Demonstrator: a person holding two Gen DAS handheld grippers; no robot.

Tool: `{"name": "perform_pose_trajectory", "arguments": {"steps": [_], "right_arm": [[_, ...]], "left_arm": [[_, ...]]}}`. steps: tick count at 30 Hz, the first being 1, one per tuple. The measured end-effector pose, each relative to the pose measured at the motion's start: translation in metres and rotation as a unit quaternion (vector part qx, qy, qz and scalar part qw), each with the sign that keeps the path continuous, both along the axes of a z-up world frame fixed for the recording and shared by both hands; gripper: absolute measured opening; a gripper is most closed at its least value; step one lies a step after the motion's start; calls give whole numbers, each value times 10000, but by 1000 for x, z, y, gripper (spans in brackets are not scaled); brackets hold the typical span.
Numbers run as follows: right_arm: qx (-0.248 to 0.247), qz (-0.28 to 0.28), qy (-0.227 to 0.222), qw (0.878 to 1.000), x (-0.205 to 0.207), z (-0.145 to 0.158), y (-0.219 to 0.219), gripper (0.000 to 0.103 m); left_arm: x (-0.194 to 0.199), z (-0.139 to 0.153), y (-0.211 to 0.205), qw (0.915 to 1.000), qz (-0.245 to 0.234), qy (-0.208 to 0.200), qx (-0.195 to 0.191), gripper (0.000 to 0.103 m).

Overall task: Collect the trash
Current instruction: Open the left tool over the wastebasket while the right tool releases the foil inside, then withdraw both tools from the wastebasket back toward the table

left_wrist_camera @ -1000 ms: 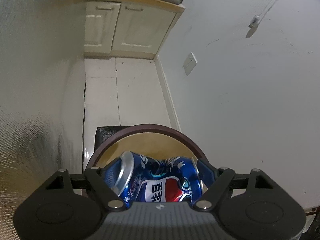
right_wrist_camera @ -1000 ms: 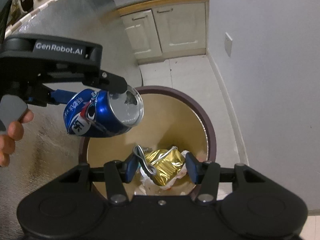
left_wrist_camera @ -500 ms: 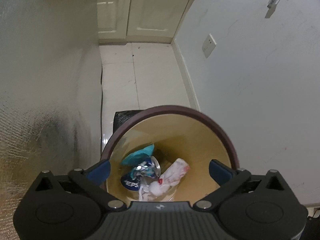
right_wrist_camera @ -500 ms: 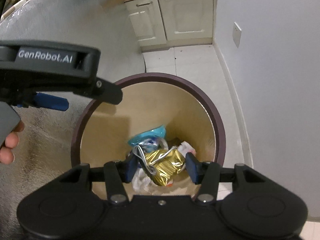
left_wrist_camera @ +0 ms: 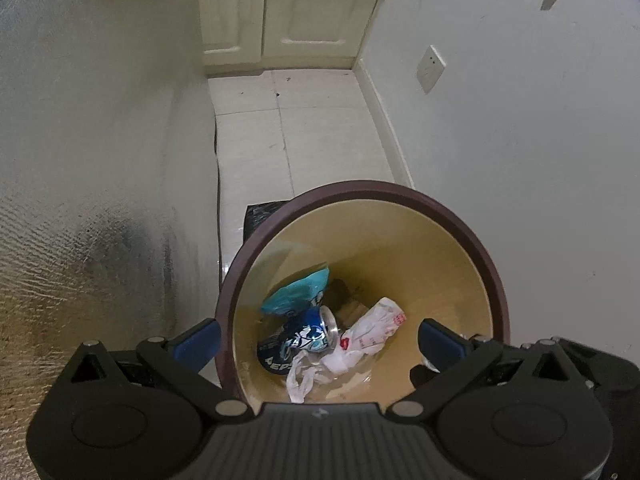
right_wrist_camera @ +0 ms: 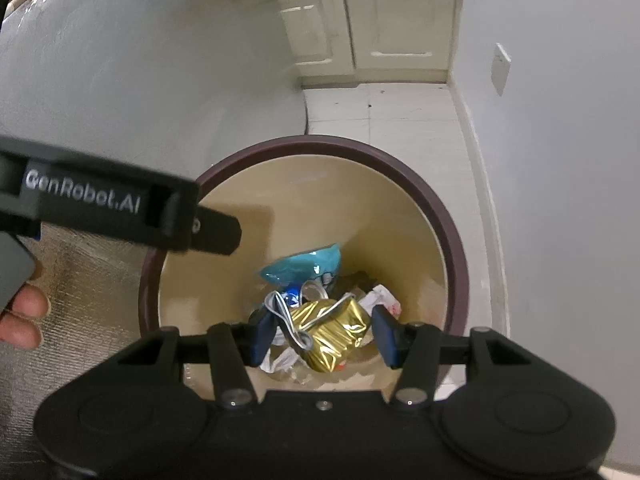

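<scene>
The crumpled gold foil wrapper (right_wrist_camera: pixel 334 330), shiny and creased, is sitting pinched in the right tool (right_wrist_camera: pixel 324 336), hanging over the round bin (right_wrist_camera: pixel 452 240) with its maroon rim. Down inside, a dented blue can (left_wrist_camera: pixel 300 338) is lying beside a teal bag (left_wrist_camera: pixel 298 292) and white plastic (left_wrist_camera: pixel 360 338). The left tool (left_wrist_camera: pixel 318 342) is hovering wide open, holding nothing.

Legible text: "GenRobot.AI", white lettering on the black body of the left hand-held gripper (right_wrist_camera: pixel 120 216), above the trash bin (right_wrist_camera: pixel 448 224) rim. Partial letters "EPS" appear on the blue Pepsi can (left_wrist_camera: pixel 296 344) inside the bin.
</scene>
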State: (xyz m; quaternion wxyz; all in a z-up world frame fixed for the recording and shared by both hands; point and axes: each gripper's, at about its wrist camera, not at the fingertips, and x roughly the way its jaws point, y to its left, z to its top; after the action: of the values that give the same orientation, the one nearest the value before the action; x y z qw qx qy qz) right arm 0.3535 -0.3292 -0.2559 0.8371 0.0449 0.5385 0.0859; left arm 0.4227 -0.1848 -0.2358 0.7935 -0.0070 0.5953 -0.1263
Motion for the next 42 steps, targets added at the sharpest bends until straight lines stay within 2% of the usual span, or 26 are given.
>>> {"name": "perform_pose_trajectory", "arguments": {"steps": [2, 3, 4, 18, 24, 26, 28, 32, 42], "right_arm": [[-11, 71, -3, 10000, 2, -2, 1, 65], [-23, 96, 24, 9999, 1, -3, 2, 76], [-49, 104, 50, 9999, 1, -4, 1, 79], [-350, 78, 150, 9992, -16, 0, -7, 81], [-397, 115, 104, 9991, -21, 6, -6, 84], [-399, 112, 88, 9991, -23, 9, -6, 86], [-403, 107, 77, 9991, -24, 12, -6, 95], [-369, 77, 24, 9993, -28, 19, -7, 103], [-558, -109, -158, 9983, -41, 38, -14, 103]], "left_arm": [[4, -2, 0, 10000, 12, 10, 65, 103], [4, -3, 0, 9999, -2, -2, 106, 103], [4, -4, -1, 9999, -24, -14, 145, 103], [-7, -19, -1, 9983, -268, 49, 512, 103], [-12, -20, 5, 9978, -203, 27, 624, 103], [-14, -19, 8, 9976, -190, 1, 666, 103], [-16, -18, 10, 9974, -176, -3, 697, 103], [-22, -17, 14, 9968, -145, -19, 786, 103], [-44, -4, 27, 9964, -105, -228, 806, 103]]}}
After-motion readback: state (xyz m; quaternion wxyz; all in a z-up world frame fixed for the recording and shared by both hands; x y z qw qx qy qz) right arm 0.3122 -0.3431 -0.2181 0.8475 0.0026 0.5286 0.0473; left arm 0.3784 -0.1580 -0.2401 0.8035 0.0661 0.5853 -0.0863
